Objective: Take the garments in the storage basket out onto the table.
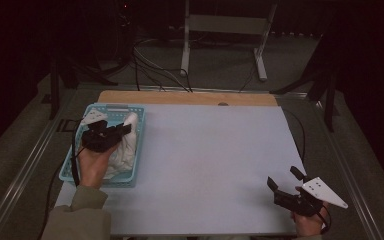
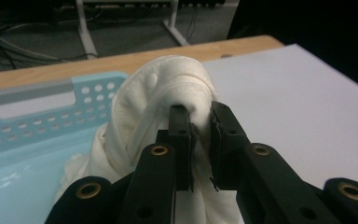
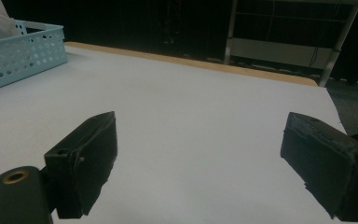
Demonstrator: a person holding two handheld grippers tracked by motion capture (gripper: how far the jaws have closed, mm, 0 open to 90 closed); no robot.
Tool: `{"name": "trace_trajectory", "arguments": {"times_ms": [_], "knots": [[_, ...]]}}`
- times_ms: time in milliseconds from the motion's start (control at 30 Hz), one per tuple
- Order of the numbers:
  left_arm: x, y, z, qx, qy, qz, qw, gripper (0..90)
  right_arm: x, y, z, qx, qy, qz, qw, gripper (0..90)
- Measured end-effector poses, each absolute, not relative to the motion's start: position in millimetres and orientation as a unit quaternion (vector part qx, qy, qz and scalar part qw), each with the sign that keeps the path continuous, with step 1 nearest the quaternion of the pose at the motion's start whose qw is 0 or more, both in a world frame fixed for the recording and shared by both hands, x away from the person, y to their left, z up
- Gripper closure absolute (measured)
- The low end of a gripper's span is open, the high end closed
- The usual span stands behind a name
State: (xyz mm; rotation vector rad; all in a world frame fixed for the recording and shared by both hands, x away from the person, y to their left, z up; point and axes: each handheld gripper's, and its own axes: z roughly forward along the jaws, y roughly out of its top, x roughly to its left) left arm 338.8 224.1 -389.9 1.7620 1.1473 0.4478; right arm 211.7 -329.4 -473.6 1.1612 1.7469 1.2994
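On the white tabletop (image 1: 210,165) the left gripper (image 2: 200,116) pinches the white cloth (image 2: 168,88) above the blue basket (image 1: 92,107); next it must lift it clear; the right gripper (image 1: 285,177) waits wide open.

Most of the white table top (image 1: 215,165) across the middle and right of the high view is left bare, so free passage is offered there. At the left, the way is barred by the blue basket (image 1: 80,165) (its perforated walls raised) and the white cloth (image 1: 125,150) heaped inside.
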Motion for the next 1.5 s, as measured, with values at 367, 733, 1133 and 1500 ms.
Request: {"name": "trace_trajectory", "arguments": {"times_ms": [367,733,1133,1500], "knots": [[339,228,-378,0.707,0.464,0.177,0.504,81.3,212,-329,-474,0.444,0.669,0.498,0.329,10.9],[337,224,-360,0.697,0.444,0.176,0.534,81.3,212,-329,-474,0.444,0.669,0.497,0.328,10.9],[337,209,-343,0.689,0.424,0.168,0.563,81.4,212,-329,-474,0.444,0.669,0.498,0.328,10.9],[338,195,-333,0.69,0.407,0.162,0.575,81.5,212,-329,-474,0.444,0.669,0.498,0.328,10.9]]}}
